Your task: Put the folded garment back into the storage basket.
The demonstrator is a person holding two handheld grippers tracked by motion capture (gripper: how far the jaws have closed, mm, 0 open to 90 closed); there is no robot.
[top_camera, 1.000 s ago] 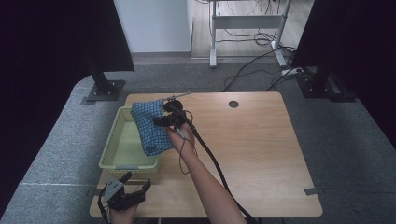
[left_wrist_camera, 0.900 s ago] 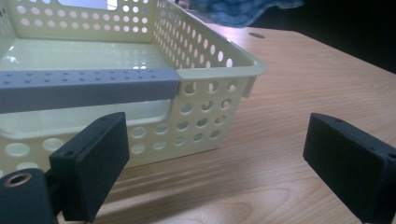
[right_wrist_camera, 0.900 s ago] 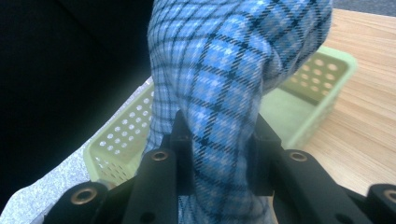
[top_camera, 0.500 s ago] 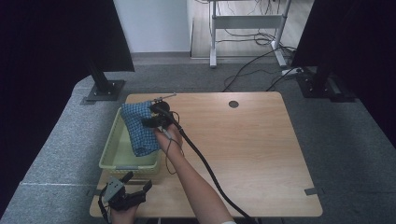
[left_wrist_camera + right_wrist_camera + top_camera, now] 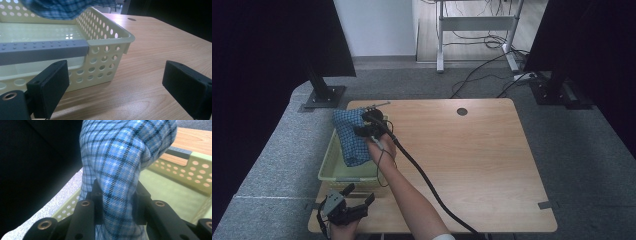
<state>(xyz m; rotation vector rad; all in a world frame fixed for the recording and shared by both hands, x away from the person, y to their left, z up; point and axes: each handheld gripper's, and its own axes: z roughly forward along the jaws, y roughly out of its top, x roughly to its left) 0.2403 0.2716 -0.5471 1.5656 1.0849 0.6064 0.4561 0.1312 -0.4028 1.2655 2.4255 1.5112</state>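
Cloth (image 5: 120, 157) is hanging pinched in your right tongs (image 5: 117, 202) over the basket (image 5: 328, 167) at nine o'clock, so be lowering it fully inside before releasing, while your left tongs (image 5: 120, 87) are idling open.

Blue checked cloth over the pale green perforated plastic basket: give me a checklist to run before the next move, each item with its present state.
1. Right hand-held gripper clamped on the blue checked cloth: ok.
2. Cloth hanging above the pale green perforated plastic basket: ok.
3. Basket floor bare where visible: ok.
4. Left hand-held gripper open, off the basket, at the near edge of the wooden table: ok.
5. Cloth's lower end inside the rim: cannot tell.
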